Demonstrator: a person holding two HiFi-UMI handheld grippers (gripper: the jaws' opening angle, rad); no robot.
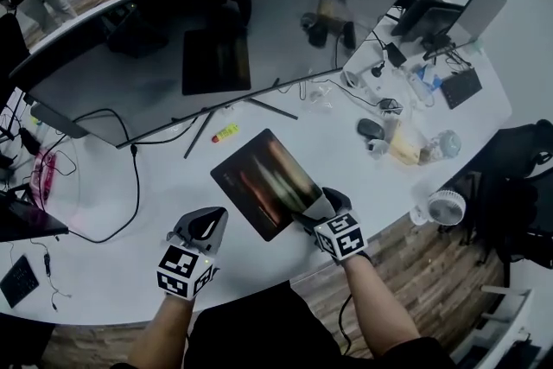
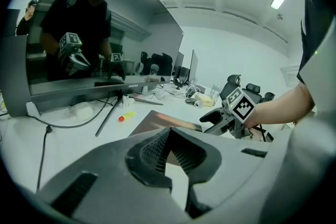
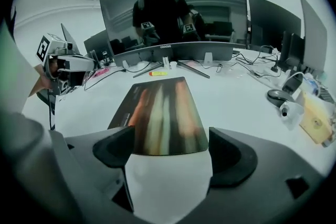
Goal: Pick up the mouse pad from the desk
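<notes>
While the mouse pad (image 1: 265, 183) lies flat before the monitor (image 1: 173, 73), the right gripper (image 1: 315, 205) stands wide-jawed at the edge farthest from the monitor; the left gripper (image 1: 212, 220) is closed and empty. Gripping likely requires one jaw beneath that edge.

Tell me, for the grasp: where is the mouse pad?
In the head view, the mouse pad lies on the desk before the curved monitor, its near edge between the right gripper's jaws.

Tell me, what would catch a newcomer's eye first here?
A huge curved monitor spans the back of the white desk. In front of it lies a dark mouse pad, flat, with the right tool, jaws open, at its near edge.
</notes>
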